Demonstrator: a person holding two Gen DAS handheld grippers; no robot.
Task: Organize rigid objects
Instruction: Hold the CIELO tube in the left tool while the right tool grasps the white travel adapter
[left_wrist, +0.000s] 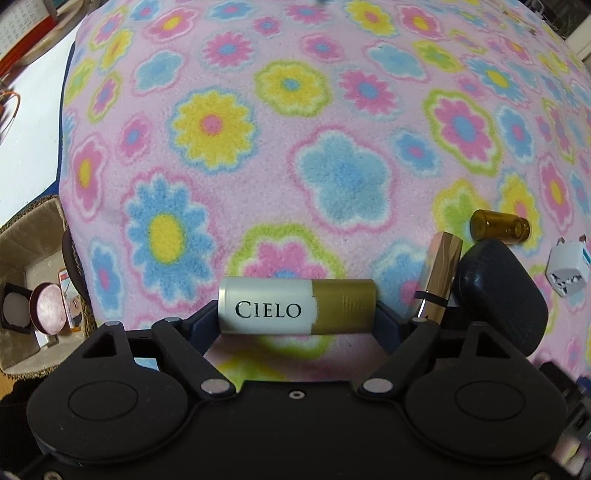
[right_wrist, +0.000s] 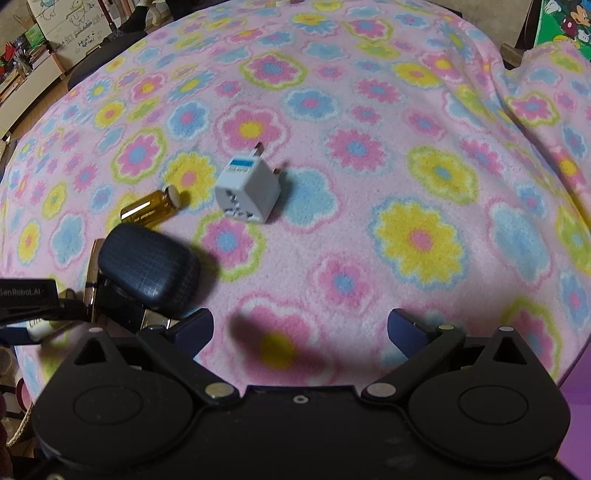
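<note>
Surface: flowered pink fleece blanket (left_wrist: 332, 110) is covering everything.
Left wrist view: left gripper (left_wrist: 297, 314) is clamping one silver-and-gold CIELO tube (left_wrist: 295, 308) crosswise above the blanket; one gold lipstick (left_wrist: 441, 275), one dark case (left_wrist: 502, 295), one amber vial (left_wrist: 498, 226) and one white plug adapter (left_wrist: 569, 271) are lying at right.
Basket: woven basket (left_wrist: 33, 229) is holding two compacts (left_wrist: 31, 308).
Right wrist view: right gripper (right_wrist: 301, 326) is hanging wide, gripping nothing, near the case (right_wrist: 147, 269), vial (right_wrist: 151, 206) and adapter (right_wrist: 247, 192).

Amber vial (right_wrist: 151, 207) lies left of plug adapter (right_wrist: 246, 192).
</note>
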